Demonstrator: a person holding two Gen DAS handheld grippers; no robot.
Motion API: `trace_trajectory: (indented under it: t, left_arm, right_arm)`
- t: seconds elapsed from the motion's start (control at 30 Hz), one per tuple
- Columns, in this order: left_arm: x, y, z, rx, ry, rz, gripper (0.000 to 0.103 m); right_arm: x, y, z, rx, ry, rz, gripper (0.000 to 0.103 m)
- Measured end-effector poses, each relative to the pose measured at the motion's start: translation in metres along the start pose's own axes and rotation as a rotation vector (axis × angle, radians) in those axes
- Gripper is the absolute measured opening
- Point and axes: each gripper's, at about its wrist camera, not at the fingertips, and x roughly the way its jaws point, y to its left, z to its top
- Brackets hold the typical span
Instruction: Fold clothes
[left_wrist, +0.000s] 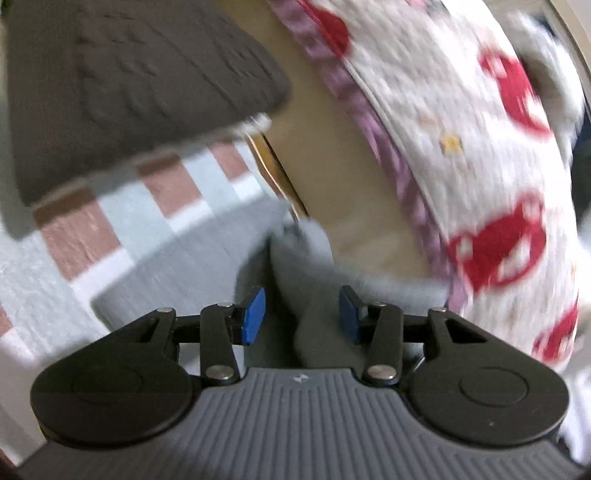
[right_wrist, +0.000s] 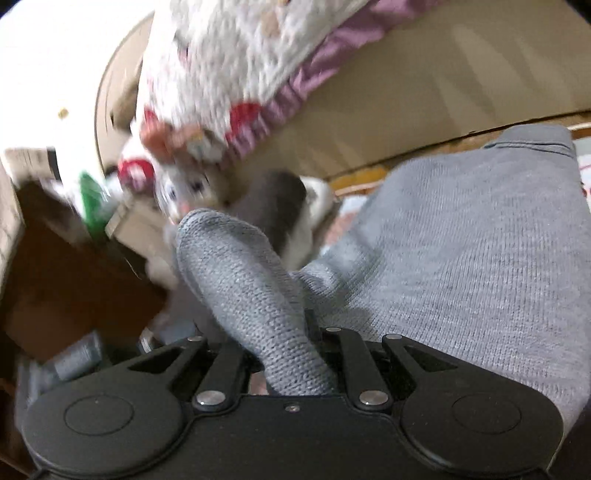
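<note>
1. Right gripper (right_wrist: 284, 354), low centre of its frame: the jaws are pinched tight on a bunched ridge of the grey knit garment (right_wrist: 461, 236), which rises out of the clamp towards mid-frame. A firm hold, by the look of it.
2. Left gripper (left_wrist: 302, 317), bottom centre of its own frame: the blue pads (left_wrist: 255, 315) stand apart. A fold of the same grey cloth runs up between them, but a gap shows at the left pad, so nothing is clamped there.
3. Out from the right tool, the garment spreads wide over the right half of the frame, its hem at the upper right, lying fairly flat.
4. Out from the left tool, the grey cloth lies on a checked pink-and-white cover (left_wrist: 85, 229), lower left.
5. Further out: a dark folded knit (left_wrist: 129, 85) fills the upper left of the left view, and a white blanket with red shapes (left_wrist: 480, 147) curves down the right side. Both are blurred.
6. Clutter in the left of the right view, including a brown box (right_wrist: 74, 273), is too smeared to name further.
7. Progress, as I judge it: the dark piece looks finished, while the grey one is mid-fold. It is gripped at one point, loose at the other, with squaring and stacking left.
</note>
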Motion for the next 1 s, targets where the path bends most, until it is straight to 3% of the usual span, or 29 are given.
trace_trajectory:
  t: [0.17,0.27,0.4,0.5,0.57,0.67,0.7,0.73,0.8,0.83,0.87,0.97,1.0]
  left_arm:
    - [0.027,-0.015,-0.012,0.039,0.047,-0.058,0.046]
    - [0.021,-0.01,-0.005,-0.025,-0.007,-0.175,0.046]
    - [0.002,0.01,0.007,-0.069,-0.088,-0.175,0.049]
    - [0.004,0.044,0.014,-0.189,-0.09,-0.083,0.049]
    - [0.012,0.07,0.016,-0.283,-0.063,0.014,0.049]
    - [0.038,0.106,0.01,-0.416,0.025,0.142,0.043]
    - [0.044,0.114,0.009,-0.442,0.039,0.147,0.036]
    - [0.045,0.118,0.01,-0.465,0.034,0.135,0.035]
    - [0.042,0.116,0.013,-0.479,0.01,0.114,0.037]
    - [0.041,0.113,0.015,-0.457,0.009,0.122,0.04]
    - [0.041,0.109,0.016,-0.435,0.008,0.131,0.041]
    - [0.04,0.099,0.016,-0.4,0.015,0.147,0.041]
    - [0.038,0.095,0.017,-0.387,0.011,0.16,0.041]
  right_arm:
    - [-0.025,0.007,0.017,0.017,-0.011,0.086,0.013]
    - [-0.024,0.022,0.025,-0.013,-0.014,0.124,0.013]
    - [-0.014,0.045,0.025,-0.082,-0.021,0.168,0.013]
    - [0.007,0.053,0.016,-0.101,0.0,0.172,0.013]
    - [0.037,0.062,0.001,-0.19,0.038,0.104,0.013]
    - [0.083,0.071,-0.033,-0.351,0.147,-0.124,0.017]
    - [0.094,0.072,-0.043,-0.389,0.172,-0.187,0.02]
    - [0.101,0.071,-0.052,-0.409,0.183,-0.232,0.021]
    - [0.096,0.072,-0.054,-0.388,0.184,-0.233,0.029]
    - [0.083,0.074,-0.049,-0.363,0.186,-0.202,0.039]
    - [0.071,0.077,-0.045,-0.338,0.187,-0.171,0.041]
    - [0.005,0.083,-0.035,-0.338,0.135,-0.065,0.051]
    - [-0.018,0.082,-0.039,-0.382,0.109,-0.077,0.053]
